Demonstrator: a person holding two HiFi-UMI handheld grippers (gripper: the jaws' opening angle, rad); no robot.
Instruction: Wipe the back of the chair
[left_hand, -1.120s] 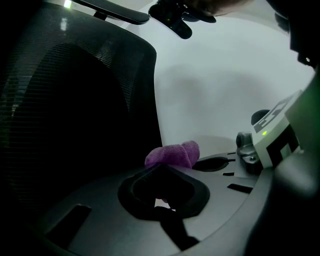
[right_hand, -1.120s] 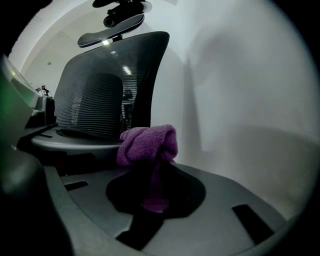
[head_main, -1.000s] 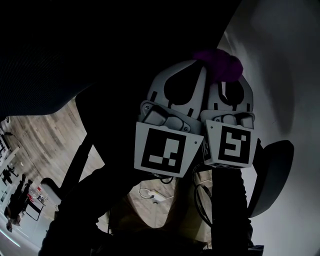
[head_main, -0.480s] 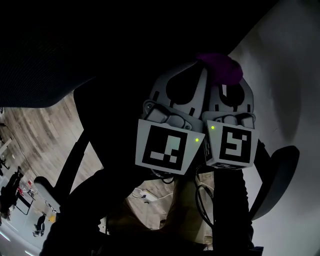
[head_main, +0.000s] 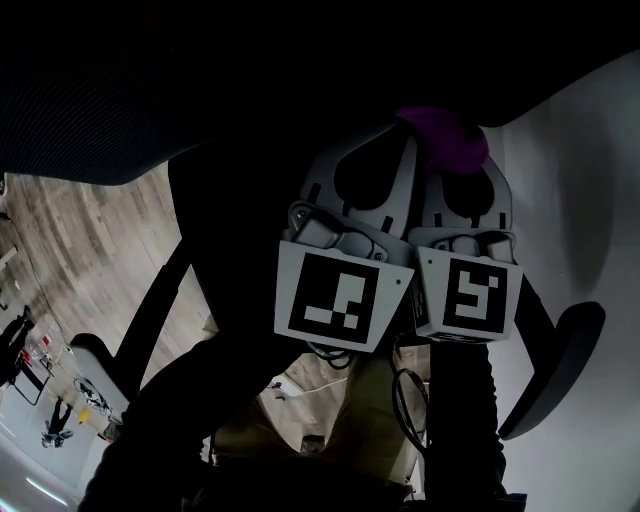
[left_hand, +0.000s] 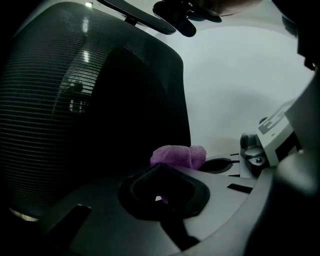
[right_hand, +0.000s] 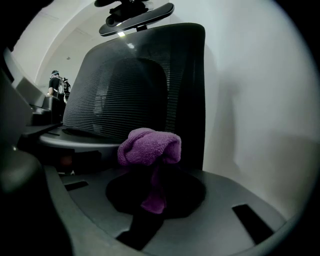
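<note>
The chair's black mesh back (head_main: 90, 100) fills the top of the head view, and it rises close ahead in the left gripper view (left_hand: 60, 100) and the right gripper view (right_hand: 125, 85). A bunched purple cloth (head_main: 445, 135) sits at the tips of both grippers, which are held side by side. My right gripper (head_main: 462, 155) is shut on the cloth (right_hand: 150, 145), and a tail hangs down between its jaws. My left gripper (head_main: 402, 135) is shut too. The cloth (left_hand: 177, 156) bulges over its tips and a purple scrap shows inside its opening. The cloth is against or just short of the chair back; I cannot tell which.
The chair's headrest (right_hand: 135, 17) juts out above the back. A dark armrest (head_main: 550, 370) curves at the lower right. A white wall (head_main: 580, 180) stands to the right and wooden floor (head_main: 70, 250) lies to the left. People (right_hand: 57, 82) stand far off at the left.
The chair back now spreads across more of the top of the head view, reaching over to the right. Both grippers stay together with the cloth, barely shifted.
</note>
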